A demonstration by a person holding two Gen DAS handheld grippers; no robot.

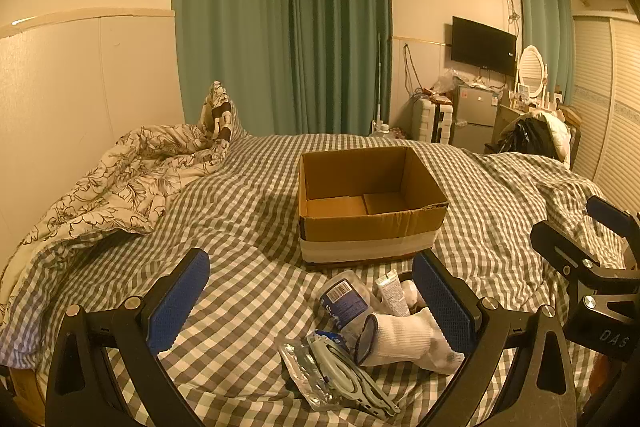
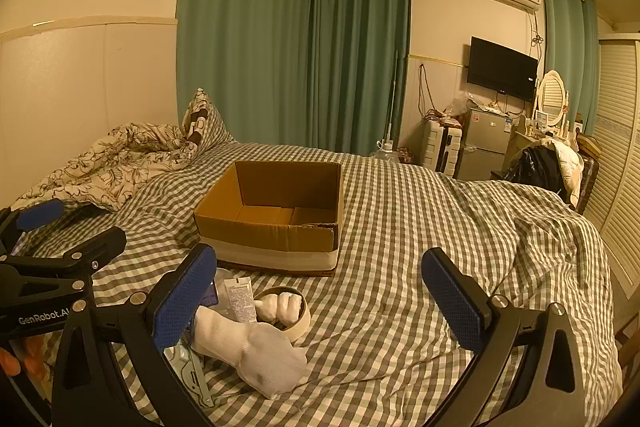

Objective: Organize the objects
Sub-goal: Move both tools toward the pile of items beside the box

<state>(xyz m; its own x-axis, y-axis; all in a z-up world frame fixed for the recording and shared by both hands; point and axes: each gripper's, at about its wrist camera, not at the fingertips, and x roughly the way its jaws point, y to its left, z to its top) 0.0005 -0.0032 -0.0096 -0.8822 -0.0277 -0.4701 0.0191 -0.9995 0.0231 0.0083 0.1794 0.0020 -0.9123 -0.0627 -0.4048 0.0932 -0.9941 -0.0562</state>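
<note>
left gripper (image 1: 310, 301): wide open, holding nothing
right gripper (image 2: 320, 293): wide open, holding nothing
cardboard box (image 1: 368, 223): mid-bed
white sock (image 2: 256, 355): near bed's front edge, beside tape roll (image 2: 298, 321)

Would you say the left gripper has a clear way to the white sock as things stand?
Probably yes: the left gripper is open, and the white sock lies on top of the pile, just inside its right finger, with nothing covering it.
</note>
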